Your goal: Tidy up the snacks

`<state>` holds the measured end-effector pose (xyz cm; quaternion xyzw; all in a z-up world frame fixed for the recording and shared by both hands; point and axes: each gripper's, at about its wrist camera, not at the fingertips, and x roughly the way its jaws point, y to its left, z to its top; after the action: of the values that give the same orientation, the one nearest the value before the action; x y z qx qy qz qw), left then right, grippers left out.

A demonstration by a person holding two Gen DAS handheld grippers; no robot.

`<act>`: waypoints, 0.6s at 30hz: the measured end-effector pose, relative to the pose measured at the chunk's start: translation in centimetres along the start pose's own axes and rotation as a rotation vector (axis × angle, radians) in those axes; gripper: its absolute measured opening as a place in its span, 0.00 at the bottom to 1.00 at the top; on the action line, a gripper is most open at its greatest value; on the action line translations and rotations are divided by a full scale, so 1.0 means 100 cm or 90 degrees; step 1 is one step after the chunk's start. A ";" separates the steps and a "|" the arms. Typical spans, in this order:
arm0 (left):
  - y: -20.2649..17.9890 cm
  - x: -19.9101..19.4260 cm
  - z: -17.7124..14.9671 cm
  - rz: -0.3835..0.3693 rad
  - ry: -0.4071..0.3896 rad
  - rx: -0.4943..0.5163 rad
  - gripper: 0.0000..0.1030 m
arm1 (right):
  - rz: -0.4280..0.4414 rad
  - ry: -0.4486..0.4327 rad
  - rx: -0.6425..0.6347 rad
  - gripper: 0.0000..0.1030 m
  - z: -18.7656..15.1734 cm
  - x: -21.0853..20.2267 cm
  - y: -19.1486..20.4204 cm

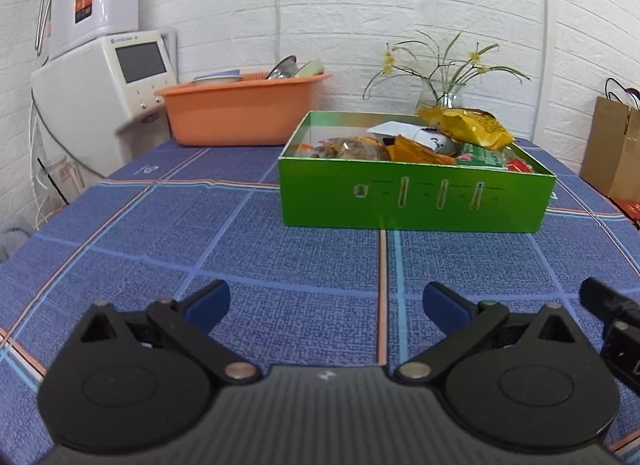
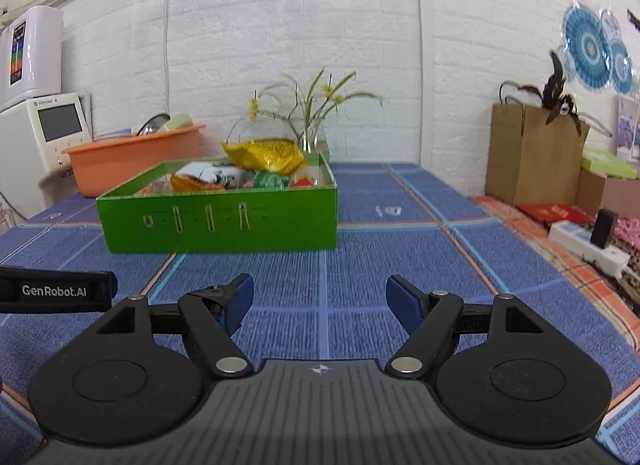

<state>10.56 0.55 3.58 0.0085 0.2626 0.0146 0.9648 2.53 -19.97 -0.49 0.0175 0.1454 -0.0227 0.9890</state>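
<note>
Both grippers hang low over the near edge of the worktop [image 1: 280,265], the left gripper [image 1: 326,307] and the right gripper [image 2: 320,299] side by side, each with its jaws spread wide and nothing between them. That reads as a resting or finishing stance: neither is reaching for anything, and no loose packet shows on the blue checked cloth.

Farther back stands the green box [image 1: 416,201], lidless, with the snacks heaped inside. A yellow bag [image 1: 468,125] rides highest, poking above the far rim, with an orange packet [image 1: 420,153], a white packet and green and red wrappers beneath. By my judgement the gathering is mostly done, though the pile sits loose rather than neat.

Behind the box are a glass vase [image 1: 442,95] of flowers and, far left, an orange basin [image 1: 236,113] holding dishes.
</note>
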 end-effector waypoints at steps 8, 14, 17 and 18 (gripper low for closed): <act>-0.025 -0.021 -0.013 -0.053 0.013 0.069 1.00 | 0.017 0.030 0.041 1.00 -0.014 -0.042 -0.020; -0.029 -0.024 -0.014 -0.039 0.006 0.073 1.00 | -0.014 0.016 0.031 1.00 -0.016 -0.043 -0.021; -0.029 -0.025 -0.014 -0.024 0.001 0.069 1.00 | -0.008 0.015 0.026 1.00 -0.016 -0.042 -0.021; -0.029 -0.025 -0.013 -0.028 0.003 0.067 1.00 | -0.008 0.016 0.025 1.00 -0.016 -0.042 -0.021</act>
<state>7.77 -2.39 3.66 0.0535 0.2656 -0.0206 0.9624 -2.02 -21.86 -0.85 0.0364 0.1575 -0.0314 0.9863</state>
